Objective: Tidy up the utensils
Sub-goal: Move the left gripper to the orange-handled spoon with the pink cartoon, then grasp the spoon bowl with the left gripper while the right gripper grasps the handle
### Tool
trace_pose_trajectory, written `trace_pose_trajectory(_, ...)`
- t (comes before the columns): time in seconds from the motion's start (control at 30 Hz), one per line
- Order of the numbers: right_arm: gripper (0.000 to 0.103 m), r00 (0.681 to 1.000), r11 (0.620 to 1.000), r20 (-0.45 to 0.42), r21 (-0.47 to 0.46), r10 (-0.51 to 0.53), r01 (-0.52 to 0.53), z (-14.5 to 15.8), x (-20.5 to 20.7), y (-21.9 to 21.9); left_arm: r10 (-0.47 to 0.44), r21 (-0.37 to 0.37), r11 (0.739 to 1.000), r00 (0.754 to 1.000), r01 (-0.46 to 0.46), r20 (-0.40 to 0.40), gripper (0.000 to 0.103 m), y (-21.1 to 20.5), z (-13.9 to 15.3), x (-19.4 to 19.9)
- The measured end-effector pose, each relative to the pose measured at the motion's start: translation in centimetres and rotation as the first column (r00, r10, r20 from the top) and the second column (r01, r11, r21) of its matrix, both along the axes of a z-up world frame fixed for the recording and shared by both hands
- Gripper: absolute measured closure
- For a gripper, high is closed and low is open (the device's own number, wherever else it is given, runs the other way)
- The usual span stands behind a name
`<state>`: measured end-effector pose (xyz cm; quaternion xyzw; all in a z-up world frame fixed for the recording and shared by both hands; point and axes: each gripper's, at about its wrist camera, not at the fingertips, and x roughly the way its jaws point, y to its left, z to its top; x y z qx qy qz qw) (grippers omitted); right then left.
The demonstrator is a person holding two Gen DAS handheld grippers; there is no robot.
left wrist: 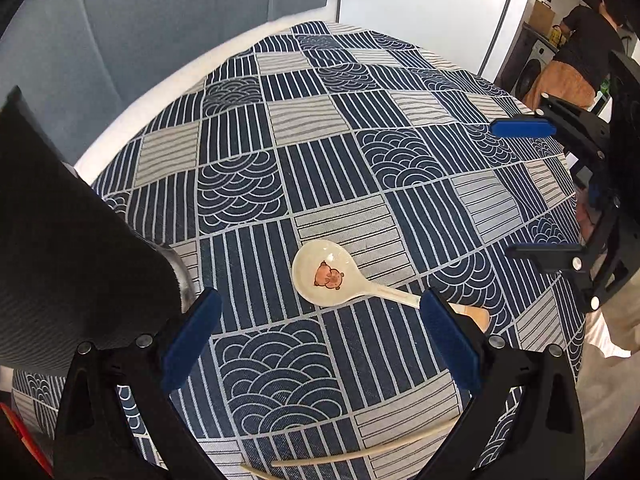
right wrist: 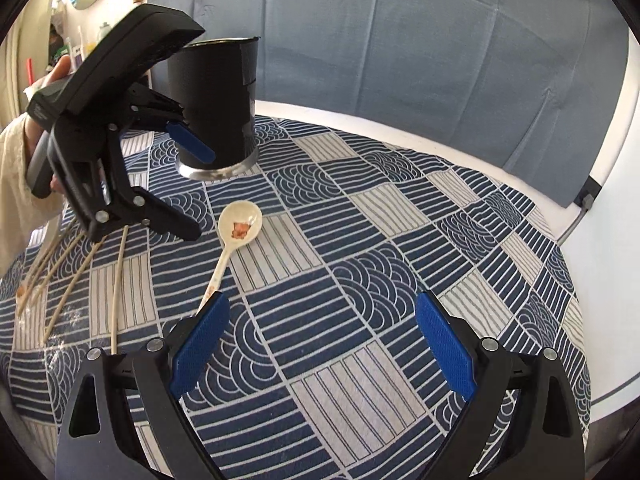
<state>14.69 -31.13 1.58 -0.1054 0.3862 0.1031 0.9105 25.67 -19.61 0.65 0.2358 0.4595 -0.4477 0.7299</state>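
Blue patchwork tablecloth [right wrist: 360, 240] meets grey padded backdrop [right wrist: 400, 40], white ledge [right wrist: 400, 128] between

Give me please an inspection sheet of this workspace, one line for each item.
Surface: table under a patterned blue and grey tablecloth.
Job's things: ceramic spoon lying flat; black holder cup upright; chopsticks scattered flat.
Clutter: nothing seen.
Grippers: left gripper open, empty, beside the cup; right gripper open, empty, near the spoon handle.
Cables: one down the backdrop edge.
Surroundings: grey-blue backdrop; a person standing far behind.
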Motion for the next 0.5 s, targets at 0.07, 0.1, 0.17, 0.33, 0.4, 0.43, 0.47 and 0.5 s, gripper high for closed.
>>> trace_pose_trajectory(0.07,0.013,1.000,1.000,-0.013,0.006,0.000,0.000,-0.5,-0.5,-0.1,0.004,-0.012,1.000,0.999,-0.005,-0.039,0.007,-0.2,-0.7,0.5)
trace_pose_trajectory(0.1,0.013,1.000,1.000,-0.021,0.008,0.002,-0.002,-0.8,-0.7,-0.2,0.001,-0.018,1.000,0.999,-0.002,-0.048,0.007,-0.3,-0.8,0.6)
trace_pose_trajectory(0.17,0.013,0.999,1.000,-0.036,0.001,0.003,-0.003,-1.3,-1.1,-0.2,-0.012,-0.015,1.000,0.999,0.012,-0.050,0.007,-0.7,-1.1,0.6)
trace_pose_trajectory(0.33,0.013,0.999,1.000,-0.053,0.003,0.000,0.000,-2.1,-1.7,-0.3,-0.012,0.002,1.000,0.997,0.013,-0.082,0.017,-1.6,-2.2,1.3)
trace_pose_trajectory(0.4,0.013,0.999,1.000,-0.053,0.013,0.006,-0.005,-2.1,-2.0,-0.2,0.000,0.004,1.000,0.995,0.000,-0.100,0.020,-1.7,-2.5,1.7)
trace_pose_trajectory(0.43,0.013,0.999,1.000,-0.053,0.012,0.008,-0.008,-2.2,-2.1,-0.1,0.003,-0.001,1.000,0.994,-0.003,-0.109,0.022,-1.7,-2.5,1.9)
trace_pose_trajectory(0.47,0.013,0.999,1.000,-0.051,0.008,0.009,-0.009,-2.1,-2.2,-0.1,0.002,-0.008,1.000,0.993,-0.003,-0.120,0.024,-1.5,-2.5,2.0)
trace_pose_trajectory(0.5,0.013,0.999,1.000,-0.051,0.006,0.012,-0.011,-2.2,-2.3,0.0,-0.001,-0.017,1.000,0.991,-0.002,-0.132,0.025,-1.4,-2.3,2.1)
